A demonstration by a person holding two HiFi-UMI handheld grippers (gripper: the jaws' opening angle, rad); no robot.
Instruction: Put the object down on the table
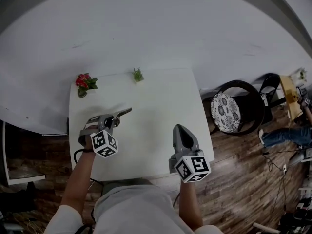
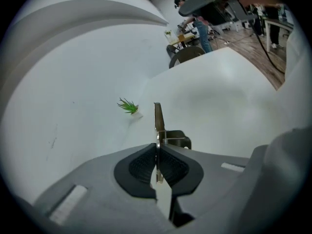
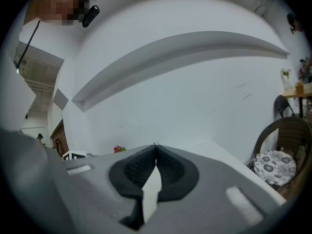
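Observation:
My left gripper (image 1: 113, 119) (image 2: 157, 149) is shut on a thin metal tool (image 1: 124, 113) (image 2: 159, 117). The tool has a narrow flat blade, a small spring and a dark part near the pads. It sticks out ahead of the jaws, above the left half of the white table (image 1: 156, 101), pointing towards the back right. Whether it touches the tabletop I cannot tell. My right gripper (image 1: 179, 128) (image 3: 155, 147) hovers over the table's front right part. Its pads are pressed together with nothing between them.
A small red flower (image 1: 84, 82) (image 3: 119, 149) stands at the table's back left corner and a little green plant (image 1: 138, 74) (image 2: 128, 106) at the back edge. A dark chair with a patterned cushion (image 1: 229, 112) (image 3: 282, 156) stands right of the table. A white wall lies behind.

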